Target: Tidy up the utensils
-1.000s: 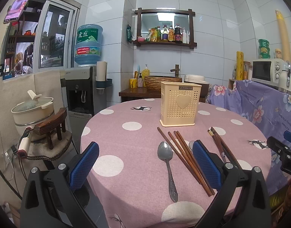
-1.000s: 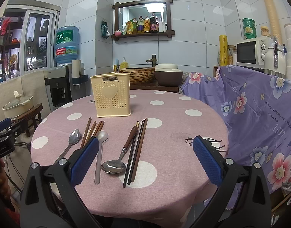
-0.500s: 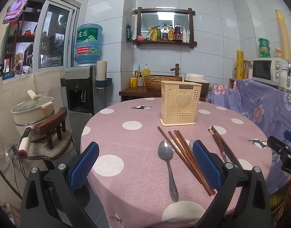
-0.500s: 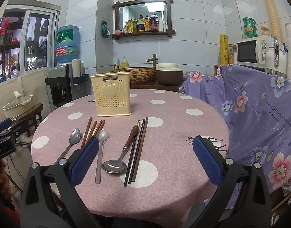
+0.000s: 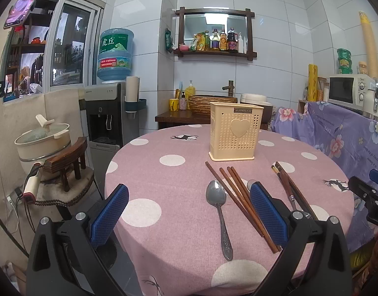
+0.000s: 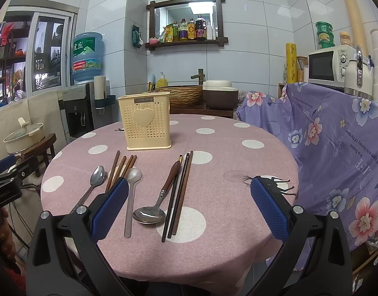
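Hovering level above the near edge of the round desk (image 6: 238, 133) with its pink, white-dotted cloth, the right claw (image 6: 189, 204) is spread wide with nothing between its blue textured pads. The left claw (image 5: 189, 209) hangs at the same low height to its left, likewise released and empty. On the cloth between them lie a plain steel spoon (image 5: 219, 212), a bundle of reddish-brown wooden chopsticks (image 5: 238, 197), a pale grey long-handled spoon (image 6: 131, 197), a steel spoon with a brown wooden handle (image 6: 161, 197) and a pair of dark chopsticks (image 6: 179, 192) just beside it. Farther back stands an upright cream perforated plastic utensil holder (image 6: 145, 120) with a heart on its front, apart from the cutlery.
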### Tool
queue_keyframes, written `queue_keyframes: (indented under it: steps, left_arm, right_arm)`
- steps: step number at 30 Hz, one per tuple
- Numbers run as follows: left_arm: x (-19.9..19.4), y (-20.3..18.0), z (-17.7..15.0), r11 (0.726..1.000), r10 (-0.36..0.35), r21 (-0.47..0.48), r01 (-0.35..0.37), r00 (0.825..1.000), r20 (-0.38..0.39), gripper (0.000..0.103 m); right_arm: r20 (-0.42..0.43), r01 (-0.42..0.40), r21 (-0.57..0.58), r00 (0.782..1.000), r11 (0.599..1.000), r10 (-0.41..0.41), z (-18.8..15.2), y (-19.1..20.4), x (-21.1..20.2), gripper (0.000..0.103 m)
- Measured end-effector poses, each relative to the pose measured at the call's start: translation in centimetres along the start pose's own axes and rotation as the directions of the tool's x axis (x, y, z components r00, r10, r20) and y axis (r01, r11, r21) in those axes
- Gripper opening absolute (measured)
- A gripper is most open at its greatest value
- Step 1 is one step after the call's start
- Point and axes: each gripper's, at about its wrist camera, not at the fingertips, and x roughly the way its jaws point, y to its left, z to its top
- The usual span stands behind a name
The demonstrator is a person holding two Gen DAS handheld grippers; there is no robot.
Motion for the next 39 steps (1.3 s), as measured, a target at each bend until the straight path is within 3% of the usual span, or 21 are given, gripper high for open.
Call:
queue_keyframes:
  steps: [39]
  left_arm:
    - [0.17, 0.10, 0.00, 1.000, 0.010, -0.002, -0.010, 1.000, -0.023, 0.098]
  right_arm:
    - [-0.018, -0.003, 0.008, 1.000, 1.000, 0.003, -0.51, 0.04, 0.46, 0.098]
